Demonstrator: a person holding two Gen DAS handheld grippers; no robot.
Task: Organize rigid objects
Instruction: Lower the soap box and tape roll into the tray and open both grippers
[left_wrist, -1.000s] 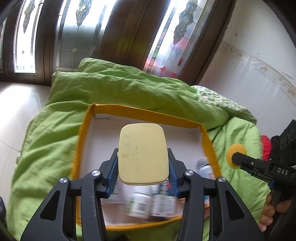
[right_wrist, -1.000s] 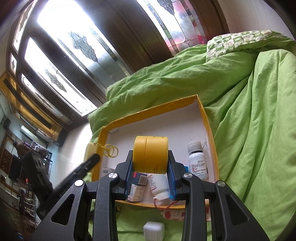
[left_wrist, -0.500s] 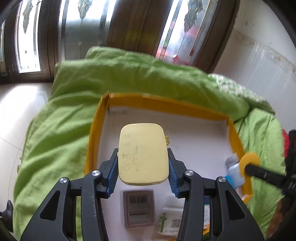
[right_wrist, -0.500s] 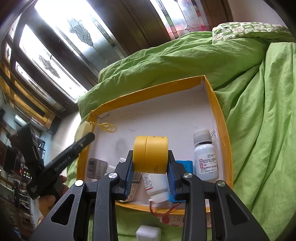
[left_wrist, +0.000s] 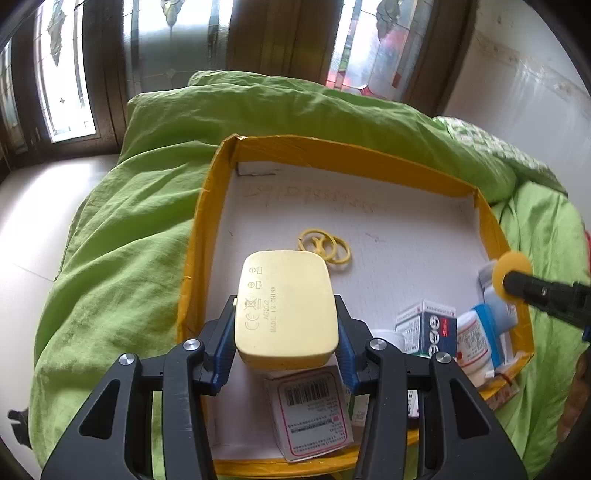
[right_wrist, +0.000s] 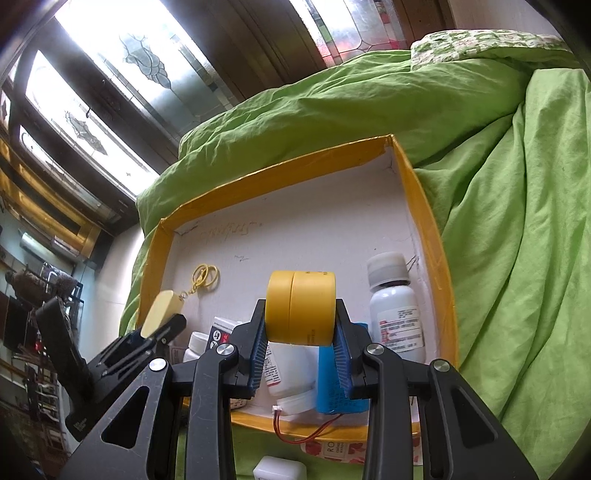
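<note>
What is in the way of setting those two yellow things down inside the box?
Little that shows. Both the pale yellow case and the yellow jar hang over the tray; its far half is bare but for key rings. Bottles and cartons crowd the near edge.

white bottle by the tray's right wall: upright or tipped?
Upright. The white bottle stands cap-up on the tray floor, against the right wall.

Yellow-rimmed tray (left_wrist: 207, 206) on green quilt (left_wrist: 122, 236)
</note>
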